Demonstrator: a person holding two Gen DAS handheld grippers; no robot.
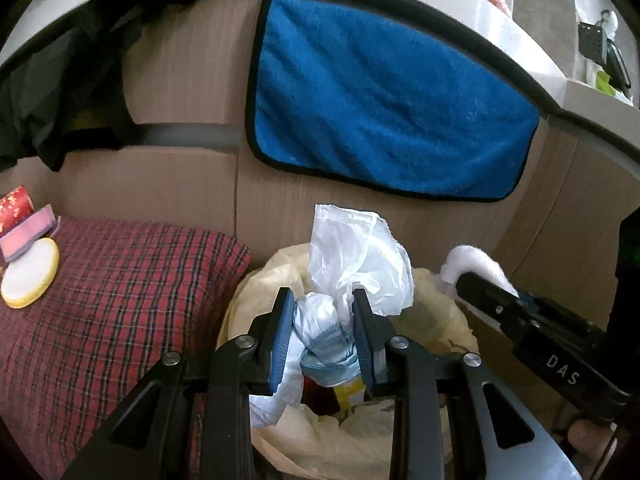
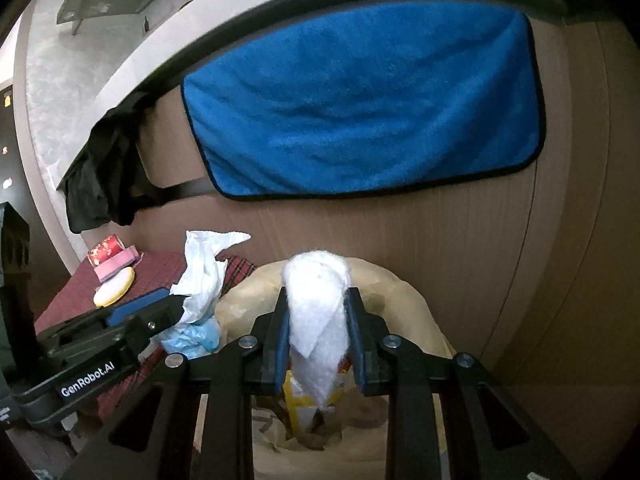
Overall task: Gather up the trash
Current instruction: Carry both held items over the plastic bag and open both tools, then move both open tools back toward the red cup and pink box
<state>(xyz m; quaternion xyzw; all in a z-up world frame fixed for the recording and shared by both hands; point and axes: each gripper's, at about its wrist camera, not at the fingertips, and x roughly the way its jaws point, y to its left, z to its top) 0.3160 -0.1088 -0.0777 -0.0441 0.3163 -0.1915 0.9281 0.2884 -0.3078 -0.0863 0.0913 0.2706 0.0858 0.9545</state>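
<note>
Left wrist view cuts off a lot: your left gripper (image 1: 323, 300) blocks most of the bin bag (image 1: 436, 320), so you only catch a yellow wrapper (image 1: 350, 394) and some dark stuff down inside, hard to say what. Its fingers (image 1: 280, 336) are pinching a crumpled white plastic bag (image 1: 356, 256) bundled with something pale blue, held right over the bag's open mouth. Your right gripper (image 2: 316, 300) is squeezing a fluffy white wad (image 2: 318, 312), also above the opening, with the yellowish liner rim showing past it and wrapper scraps below. From the left camera the wad is mostly hidden behind the right gripper's body.

Just left of the bin sits a red plaid cloth (image 1: 120, 300) carrying a round cream pad (image 1: 30, 278) and a pink block (image 1: 28, 236), partly cropped. A blue towel (image 2: 360, 104) hangs on the wood panel behind.
</note>
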